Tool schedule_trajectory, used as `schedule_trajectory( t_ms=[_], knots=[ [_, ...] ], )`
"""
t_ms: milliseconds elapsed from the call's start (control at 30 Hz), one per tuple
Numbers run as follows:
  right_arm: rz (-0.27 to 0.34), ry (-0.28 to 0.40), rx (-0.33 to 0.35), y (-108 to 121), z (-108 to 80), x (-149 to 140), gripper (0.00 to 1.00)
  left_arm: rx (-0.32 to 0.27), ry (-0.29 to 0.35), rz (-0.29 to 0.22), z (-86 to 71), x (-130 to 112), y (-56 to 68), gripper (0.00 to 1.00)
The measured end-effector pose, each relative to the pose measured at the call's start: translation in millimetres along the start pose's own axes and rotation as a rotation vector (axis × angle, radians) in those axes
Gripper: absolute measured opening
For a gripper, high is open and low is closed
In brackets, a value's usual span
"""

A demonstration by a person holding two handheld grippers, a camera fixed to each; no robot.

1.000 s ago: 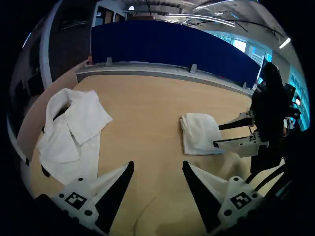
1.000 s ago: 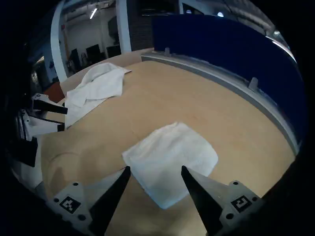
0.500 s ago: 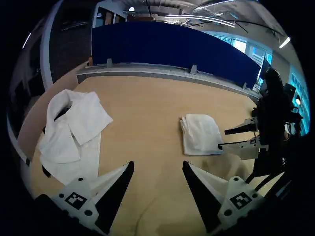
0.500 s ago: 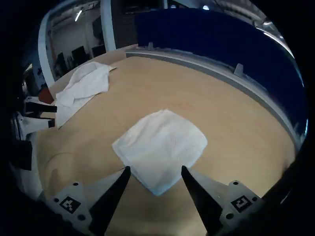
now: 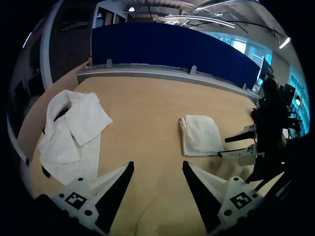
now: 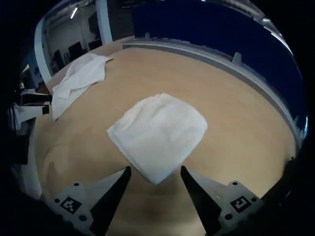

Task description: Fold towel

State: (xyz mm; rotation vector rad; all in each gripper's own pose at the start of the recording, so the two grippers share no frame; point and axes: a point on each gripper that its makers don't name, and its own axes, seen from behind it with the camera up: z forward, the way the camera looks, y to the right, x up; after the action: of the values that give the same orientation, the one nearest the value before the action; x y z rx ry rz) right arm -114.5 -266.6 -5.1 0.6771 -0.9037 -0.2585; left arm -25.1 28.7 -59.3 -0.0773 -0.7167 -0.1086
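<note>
Squarely at the centre of the right gripper view, a folded white towel (image 6: 159, 135) is lying flat on the pale wooden desk (image 6: 244, 129). Its near corner is pointing into the gap between the fingers of the right gripper (image 6: 155, 168), which are standing wide apart and gripping nothing. In the left gripper view, the left gripper (image 5: 157, 163) is hovering over bare desk at the bottom of the frame, its fingers likewise spread and empty, with the towel sitting right of centre. At the right edge of that view, a person in dark clothing (image 5: 271, 118) is holding the right gripper just beside the towel's right edge. A crumpled heap of white cloth (image 5: 73, 131) is sprawling at the left of the frame, well apart from the folded towel. A blue partition (image 5: 169, 43) is running along the desk's far edge.
</note>
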Motion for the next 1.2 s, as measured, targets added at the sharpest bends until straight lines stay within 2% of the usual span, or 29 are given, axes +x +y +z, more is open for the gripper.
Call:
schedule_trajectory(
  t_ms=[300, 367, 533, 767, 867, 1000, 1100, 1200],
  knots=[
    [0.011, -0.029, 0.005, -1.0, -0.7, -12.1, 0.95, -0.002, -0.001, 0.002, 1.7, -0.3, 0.7, 0.91],
    [0.01, -0.032, 0.006, -1.1, -0.7, -13.0, 0.92, -0.003, -0.001, 0.003, 2.2, -0.5, 0.8, 0.91],
    [0.014, -0.045, 0.009, -1.1, 0.7, -17.0, 0.7, -0.003, -0.002, 0.004, 3.0, -1.0, 1.0, 0.91],
    [0.045, -0.056, 0.006, 2.2, 3.5, -20.9, 0.45, -0.003, -0.001, 0.002, 3.0, 0.2, 0.4, 0.91],
    [0.06, -0.055, 0.013, 2.1, 2.9, -20.4, 0.29, -0.002, 0.0, 0.002, 2.8, 0.6, -0.1, 0.91],
    [0.062, -0.056, 0.009, 3.2, 1.8, -22.9, 0.24, -0.002, -0.001, 0.001, 2.9, -0.1, -0.5, 0.91],
    [0.063, -0.054, 0.006, 3.3, 0.9, -22.7, 0.13, -0.002, -0.001, 0.002, 2.8, -0.9, -0.6, 0.91],
    [0.064, -0.047, 0.003, 3.5, 0.5, -21.1, 0.09, -0.001, -0.002, 0.004, 1.7, -1.3, -0.6, 0.92]
  ],
)
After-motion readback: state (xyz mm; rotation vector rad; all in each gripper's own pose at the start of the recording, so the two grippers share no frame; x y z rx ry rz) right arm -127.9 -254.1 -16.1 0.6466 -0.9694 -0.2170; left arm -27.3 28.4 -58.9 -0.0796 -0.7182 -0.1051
